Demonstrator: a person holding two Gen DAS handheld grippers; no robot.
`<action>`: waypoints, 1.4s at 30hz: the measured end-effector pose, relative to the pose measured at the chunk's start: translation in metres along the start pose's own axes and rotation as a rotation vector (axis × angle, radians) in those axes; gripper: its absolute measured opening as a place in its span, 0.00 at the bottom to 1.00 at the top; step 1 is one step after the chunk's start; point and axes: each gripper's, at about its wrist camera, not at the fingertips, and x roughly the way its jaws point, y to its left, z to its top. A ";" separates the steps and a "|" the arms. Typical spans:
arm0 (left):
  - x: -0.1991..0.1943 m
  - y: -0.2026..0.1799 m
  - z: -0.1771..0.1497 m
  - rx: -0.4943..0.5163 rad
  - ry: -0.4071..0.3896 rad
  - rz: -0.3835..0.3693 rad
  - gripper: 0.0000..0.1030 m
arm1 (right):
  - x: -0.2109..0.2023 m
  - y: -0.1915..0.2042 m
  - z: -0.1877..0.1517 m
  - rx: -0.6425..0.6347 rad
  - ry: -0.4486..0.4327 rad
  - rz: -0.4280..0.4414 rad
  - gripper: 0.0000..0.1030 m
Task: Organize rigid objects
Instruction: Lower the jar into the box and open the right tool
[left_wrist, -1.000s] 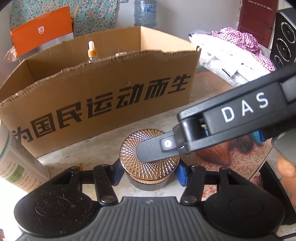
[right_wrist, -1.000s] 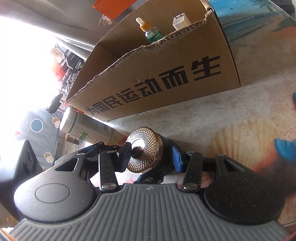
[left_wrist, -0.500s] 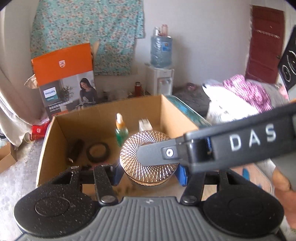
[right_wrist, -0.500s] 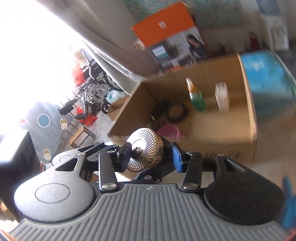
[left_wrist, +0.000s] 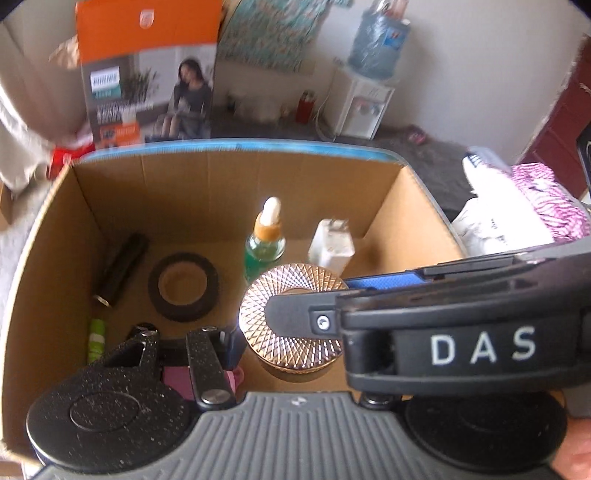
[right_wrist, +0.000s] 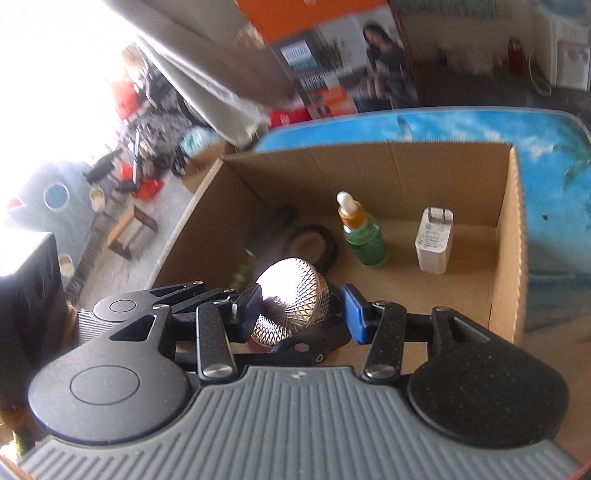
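A round jar with a faceted gold lid (left_wrist: 295, 328) (right_wrist: 291, 302) hangs over the open cardboard box (left_wrist: 51, 206) (right_wrist: 506, 236). Both grippers are shut on it. My left gripper (left_wrist: 291, 354) holds its sides. My right gripper (right_wrist: 299, 314) pinches it top and bottom, its upper finger lying across the lid in the left wrist view. The jar is above the near middle of the box.
In the box stand a green dropper bottle (left_wrist: 264, 242) (right_wrist: 364, 236) and a white charger (left_wrist: 332, 245) (right_wrist: 434, 242). A black ring (left_wrist: 183, 284), a dark tube (left_wrist: 120, 269), a green stick (left_wrist: 96, 339) and a pink thing (left_wrist: 177, 376) lie there too. An orange Philips carton (left_wrist: 147, 70) stands behind.
Both grippers have lifted the jar from the table in front of the box and carried it forward over the box wall; it now hangs above the inside.
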 end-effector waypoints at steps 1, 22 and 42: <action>0.005 0.003 0.001 -0.013 0.016 -0.001 0.55 | 0.007 -0.003 0.004 -0.002 0.019 -0.001 0.46; 0.024 0.017 0.007 -0.107 0.074 -0.018 0.66 | 0.051 -0.008 0.015 -0.068 0.067 -0.056 0.46; -0.113 -0.024 -0.077 0.156 -0.204 -0.030 0.90 | -0.109 0.030 -0.100 -0.035 -0.380 -0.025 0.79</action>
